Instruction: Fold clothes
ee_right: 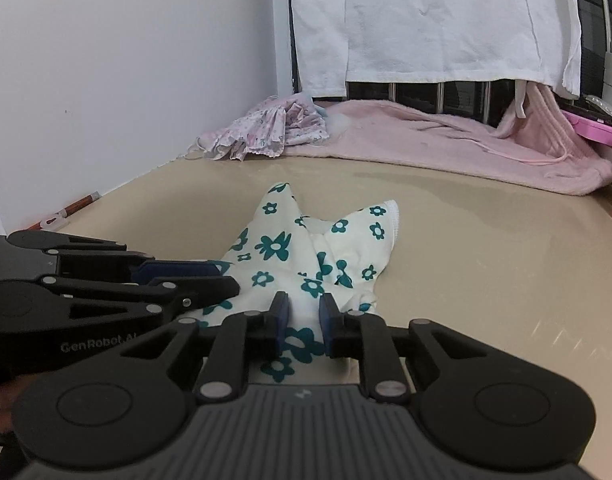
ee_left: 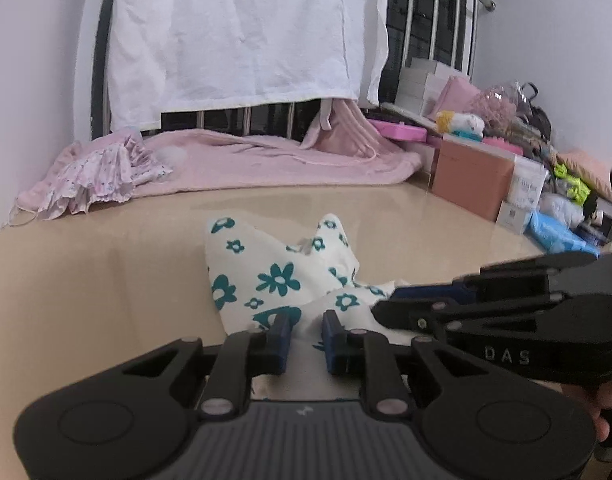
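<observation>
Two grippers side by side, low over the beige table (ee_left: 85, 280), both angled slightly down toward the far wall. Left gripper (ee_left: 303, 320): jaws nearly closed, blue pads pinching a bunched fold of the near edge of the floral cloth (ee_left: 273, 272). Right gripper (ee_right: 303, 308): same narrow gap, pads clamped on another fold of that cloth. Each shows up in the other's view from the side, close beside it, tips over the cloth's near part. A bit of a hand is visible at the frame edge behind each of those side-on grippers. Cloth is white with teal flowers, lying mid-table just ahead of the pads, crumpled; long axis runs roughly away from the grippers, two peaked corners standing up at the far end, hemmed edge on the right peak in the right view. Readable text: "DAS" on the right gripper's body seen from the left view, "GenRobot AI" on the left gripper's body seen from the right view. Box labels on the clutter at right too blurred to read.
</observation>
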A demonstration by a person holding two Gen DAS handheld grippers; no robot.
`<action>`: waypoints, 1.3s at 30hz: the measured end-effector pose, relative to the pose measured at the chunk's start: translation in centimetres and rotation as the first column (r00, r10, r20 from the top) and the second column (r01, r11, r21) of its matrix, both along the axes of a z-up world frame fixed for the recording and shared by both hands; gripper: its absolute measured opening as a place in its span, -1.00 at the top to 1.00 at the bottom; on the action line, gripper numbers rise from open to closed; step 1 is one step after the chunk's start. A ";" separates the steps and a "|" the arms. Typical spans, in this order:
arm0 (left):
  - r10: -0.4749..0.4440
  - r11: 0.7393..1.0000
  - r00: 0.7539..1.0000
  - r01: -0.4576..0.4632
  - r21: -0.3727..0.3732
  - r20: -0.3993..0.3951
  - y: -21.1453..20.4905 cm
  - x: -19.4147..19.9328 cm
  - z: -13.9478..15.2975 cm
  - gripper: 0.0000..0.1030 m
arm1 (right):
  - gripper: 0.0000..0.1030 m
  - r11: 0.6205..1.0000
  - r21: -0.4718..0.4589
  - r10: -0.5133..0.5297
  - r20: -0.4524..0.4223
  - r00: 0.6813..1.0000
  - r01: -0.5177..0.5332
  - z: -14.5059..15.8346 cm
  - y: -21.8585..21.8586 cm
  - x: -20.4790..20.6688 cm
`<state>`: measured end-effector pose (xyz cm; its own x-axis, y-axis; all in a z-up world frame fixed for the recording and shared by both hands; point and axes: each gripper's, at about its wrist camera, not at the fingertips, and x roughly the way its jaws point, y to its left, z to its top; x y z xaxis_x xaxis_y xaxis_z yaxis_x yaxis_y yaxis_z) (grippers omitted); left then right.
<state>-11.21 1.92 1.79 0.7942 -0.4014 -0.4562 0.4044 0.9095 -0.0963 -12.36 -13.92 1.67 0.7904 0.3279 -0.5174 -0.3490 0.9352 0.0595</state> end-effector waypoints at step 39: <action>-0.279 0.956 0.951 0.261 0.136 0.136 3.3 -3.5 2.5 -0.21 | 0.21 0.994 0.011 0.105 -0.027 0.994 -0.104 0.6 1.0 1.8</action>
<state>-14.74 5.22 4.25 0.7268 -0.5622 -0.3945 0.6379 0.7655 0.0844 -10.54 -12.95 2.24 0.7373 0.4132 -0.5344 -0.4429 0.8930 0.0793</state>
